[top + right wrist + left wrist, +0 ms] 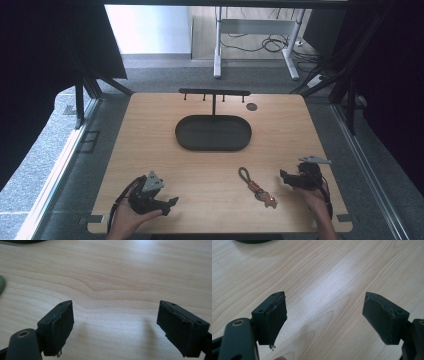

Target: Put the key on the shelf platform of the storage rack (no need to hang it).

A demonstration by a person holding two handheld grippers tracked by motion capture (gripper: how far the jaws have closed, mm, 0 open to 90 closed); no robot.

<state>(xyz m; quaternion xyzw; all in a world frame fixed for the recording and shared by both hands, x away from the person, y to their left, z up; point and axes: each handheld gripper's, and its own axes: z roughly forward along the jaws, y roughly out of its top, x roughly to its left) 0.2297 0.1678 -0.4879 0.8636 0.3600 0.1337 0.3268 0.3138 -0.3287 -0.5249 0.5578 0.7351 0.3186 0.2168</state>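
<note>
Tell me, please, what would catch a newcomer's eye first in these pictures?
Probably the black oval tray at the middle of the wooden table, with a T-shaped hook rack rising from its far edge. Next, the small keychain with a dark cord loop lying near the front edge, between the two hands. The left gripper and right gripper both stand open over bare wood.

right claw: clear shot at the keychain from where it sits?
Probably yes. The right claw is open, and bare wooden table lies between it and the dark looped-cord keychain with orange clasp and tan charm; nothing stands in between.
</note>
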